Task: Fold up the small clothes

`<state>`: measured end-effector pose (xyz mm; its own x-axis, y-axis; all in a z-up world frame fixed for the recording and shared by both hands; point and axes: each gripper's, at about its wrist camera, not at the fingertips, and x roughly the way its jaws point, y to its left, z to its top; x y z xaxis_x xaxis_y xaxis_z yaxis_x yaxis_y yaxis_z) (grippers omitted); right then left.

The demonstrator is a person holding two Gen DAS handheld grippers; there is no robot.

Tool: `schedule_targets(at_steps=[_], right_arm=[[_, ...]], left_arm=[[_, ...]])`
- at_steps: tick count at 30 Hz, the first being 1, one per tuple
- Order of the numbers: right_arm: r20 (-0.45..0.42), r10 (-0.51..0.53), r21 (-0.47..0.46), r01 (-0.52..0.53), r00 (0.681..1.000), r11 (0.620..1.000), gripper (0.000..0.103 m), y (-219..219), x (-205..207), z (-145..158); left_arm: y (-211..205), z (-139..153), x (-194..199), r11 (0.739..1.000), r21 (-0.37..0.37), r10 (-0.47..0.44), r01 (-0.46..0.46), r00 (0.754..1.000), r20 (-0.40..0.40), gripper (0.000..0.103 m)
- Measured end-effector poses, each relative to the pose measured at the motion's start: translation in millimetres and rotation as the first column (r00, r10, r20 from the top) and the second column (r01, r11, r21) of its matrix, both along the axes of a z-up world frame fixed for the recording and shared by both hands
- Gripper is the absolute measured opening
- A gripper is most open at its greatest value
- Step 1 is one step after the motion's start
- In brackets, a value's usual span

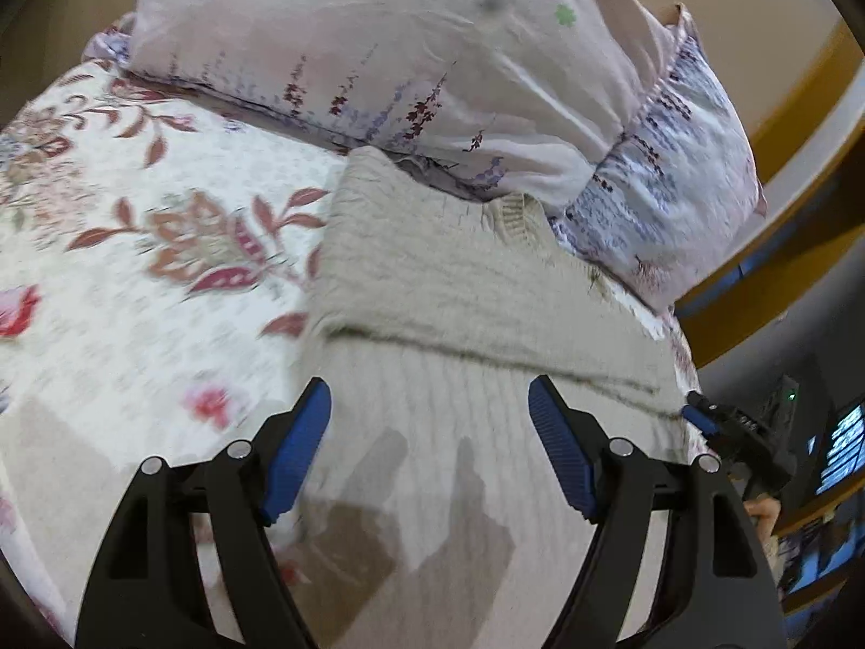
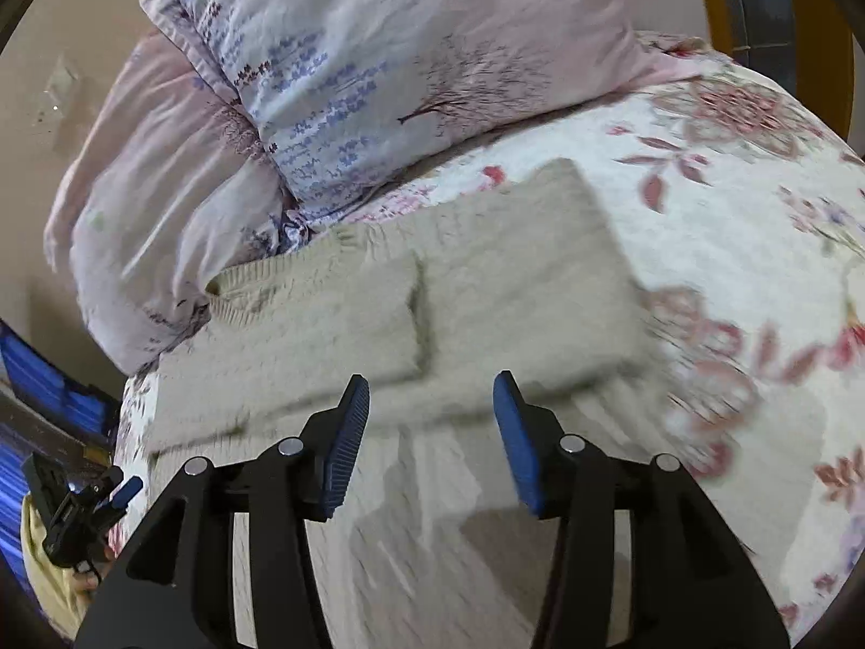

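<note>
The bed [image 1: 135, 281] under your hands is spread with a white cover printed with red and pink flowers. Against the far side of the sweater lie two pillows [image 1: 378, 54], pale lilac with purple sprigs, one overlapping the other. The sweater [image 1: 459, 281], a cream knit, lies flat on the bed with its ribbed collar touching the pillows; its sleeves are folded across the body, and the lower part reaches back beneath both of your claws. Your left claw [image 1: 430, 454] hangs above the near part of the sweater with its blue pads spread wide and nothing between them. Your right claw [image 2: 432, 443] hangs over the same stretch of knit, its pads apart by a narrower gap, also holding nothing. Both views are blurred, so I cannot tell whether either claw touches the cloth.
</note>
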<state>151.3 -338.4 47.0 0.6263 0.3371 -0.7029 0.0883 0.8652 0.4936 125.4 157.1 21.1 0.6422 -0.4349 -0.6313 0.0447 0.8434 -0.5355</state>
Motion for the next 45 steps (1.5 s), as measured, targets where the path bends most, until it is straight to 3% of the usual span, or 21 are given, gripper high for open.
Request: schedule_targets(at_steps=[8,13,18,22,31,37,39,42,43,45], right_arm=[[-0.018,-0.024,0.045,0.025,1.000,0.999,0.050,-44.6,-68.5,-7.9],[-0.055,-0.024,0.079,0.028,0.998,0.996,0.050,-58.2,-95.7,-23.4],[-0.073,-0.002,0.139,0.012,0.997,0.990,0.043,-59.3,-112.4,-35.4],[-0.065,0.036,0.183,-0.024,0.997,0.983,0.038,-53.5,-123.6,-38.5],[-0.053,0.135,0.304,-0.113,0.989,0.946,0.027,-45.3,-149.3,-48.6],[-0.048,0.226,0.337,-0.197,0.973,0.921,0.026,-34.8,-168.6,-51.7],[-0.048,0.247,0.331,-0.218,0.968,0.918,0.026,-32.4,-173.4,-50.5],[-0.059,0.285,0.262,-0.261,0.957,0.929,0.013,-20.9,-178.0,-45.0],[-0.049,0.287,0.245,-0.267,0.957,0.932,0.011,-18.6,-178.4,-42.7],[-0.004,0.281,0.214,-0.273,0.960,0.938,0.010,-14.1,-177.4,-33.5]], left_arm=[[17.8,-13.4,-56.3,1.000,0.000,-0.013,0.013,1.000,-0.005,0.075],[22.4,-25.5,-76.6,0.998,-0.062,-0.021,0.020,0.999,-0.026,0.074],[21.9,-32.3,-92.0,0.992,-0.127,-0.028,0.025,0.999,-0.022,0.069],[19.3,-38.1,-103.2,0.980,-0.194,-0.052,0.046,0.998,-0.024,0.059],[8.8,-46.1,-131.4,0.955,-0.255,-0.154,0.153,0.988,0.017,0.037],[-2.7,-55.1,-143.2,0.931,-0.278,-0.250,0.238,0.968,-0.005,0.030],[-3.6,-56.6,-144.8,0.923,-0.287,-0.272,0.256,0.962,-0.015,0.028],[-8.0,-56.4,-144.8,0.923,-0.268,-0.297,0.276,0.954,-0.040,0.016],[-10.4,-55.9,-145.1,0.926,-0.251,-0.303,0.283,0.952,-0.044,0.010],[-13.9,-52.3,-144.9,0.931,-0.218,-0.306,0.292,0.951,-0.035,0.007]])
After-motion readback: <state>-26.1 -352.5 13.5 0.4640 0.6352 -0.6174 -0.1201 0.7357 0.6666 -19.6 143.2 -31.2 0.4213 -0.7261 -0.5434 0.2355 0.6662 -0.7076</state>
